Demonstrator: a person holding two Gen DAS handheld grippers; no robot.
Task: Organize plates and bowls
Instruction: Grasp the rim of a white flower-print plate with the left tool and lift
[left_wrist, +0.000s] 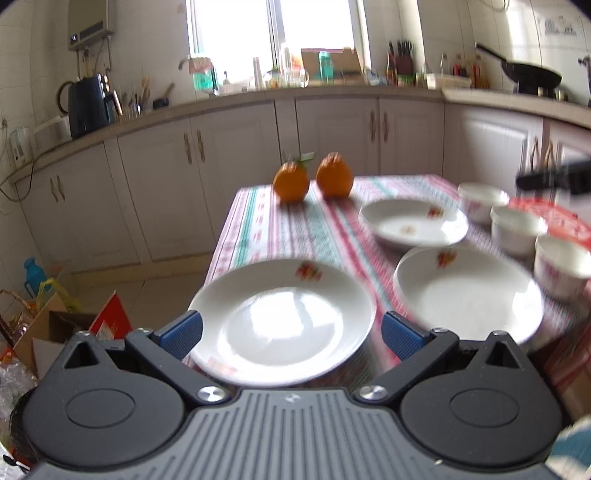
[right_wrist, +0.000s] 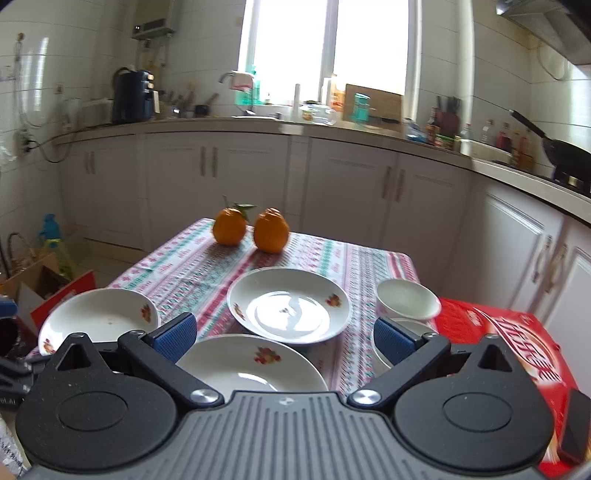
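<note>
Three white plates with fruit prints lie on a striped tablecloth. In the left wrist view my left gripper (left_wrist: 291, 334) is open, its blue pads either side of the near left plate (left_wrist: 282, 321); a second plate (left_wrist: 467, 291) and a far plate (left_wrist: 413, 221) lie to the right, with three white bowls (left_wrist: 517, 229) beyond. In the right wrist view my right gripper (right_wrist: 284, 338) is open above the near plate (right_wrist: 251, 365); the left plate (right_wrist: 99, 317), the middle plate (right_wrist: 290, 304) and stacked bowls (right_wrist: 406, 299) surround it.
Two oranges (left_wrist: 312, 179) sit at the table's far end. A red box (right_wrist: 506, 339) lies at the right beside the bowls. The table edge drops to the floor at left, where cardboard boxes (left_wrist: 55, 325) stand. Kitchen cabinets (right_wrist: 332, 184) run behind.
</note>
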